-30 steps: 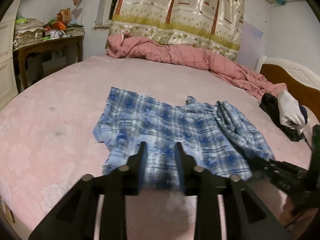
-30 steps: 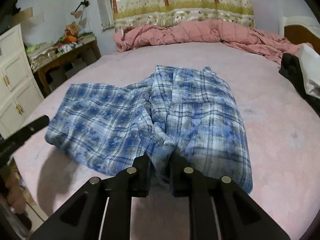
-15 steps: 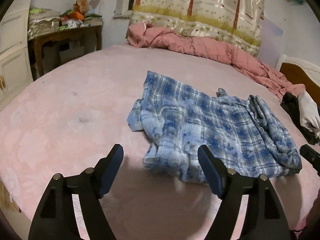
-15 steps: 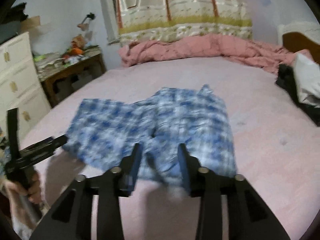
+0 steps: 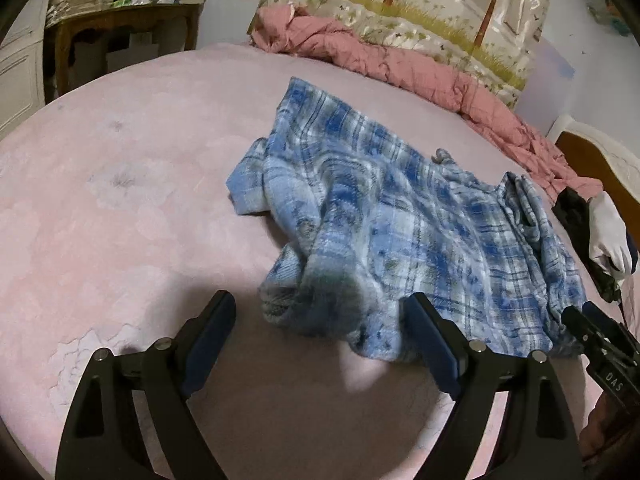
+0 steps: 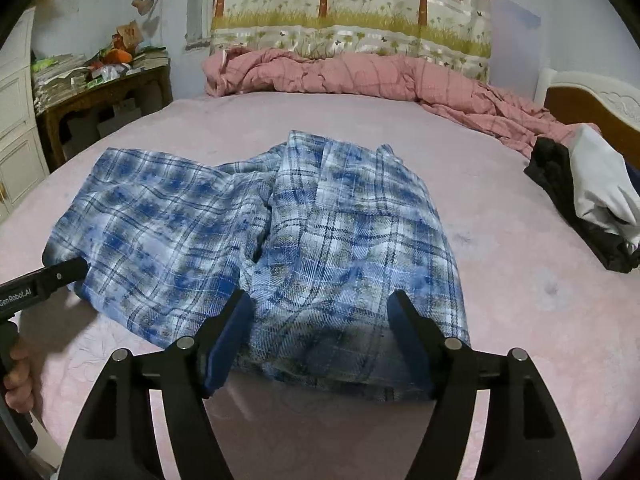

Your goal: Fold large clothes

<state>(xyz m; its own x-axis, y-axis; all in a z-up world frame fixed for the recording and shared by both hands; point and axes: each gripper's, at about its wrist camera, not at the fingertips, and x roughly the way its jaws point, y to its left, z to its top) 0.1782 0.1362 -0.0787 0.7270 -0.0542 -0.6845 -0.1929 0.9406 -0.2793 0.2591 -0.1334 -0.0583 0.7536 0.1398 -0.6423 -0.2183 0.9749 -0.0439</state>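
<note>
A blue-and-white plaid garment (image 5: 400, 216) lies rumpled and partly folded on the pink bed (image 5: 120, 200). My left gripper (image 5: 318, 304) hovers over its bunched near edge. Its jaws are opening wide, the cloth edge lies loose between them, and the pads do not touch it. In the right wrist view the garment (image 6: 340, 232) spreads out ahead. My right gripper (image 6: 320, 300) is also opening, with the near hem under and between its fingers but not pinched. The right gripper (image 5: 592, 340) shows at the garment's right corner, and the left gripper (image 6: 44, 280) at its left corner, held by a hand (image 6: 18, 376).
A crumpled pink quilt (image 6: 360, 76) runs along the far side of the bed below a tree-print curtain (image 6: 352, 4). Black and white clothes (image 6: 588, 192) lie at the right by a wooden headboard (image 6: 592, 108). A cluttered wooden table (image 6: 104, 92) and white cabinet (image 6: 16, 128) stand at left.
Both grippers went from shut on the garment's near edge to wide open. The cloth dropped free onto the bed, and the left gripper sank toward it.
</note>
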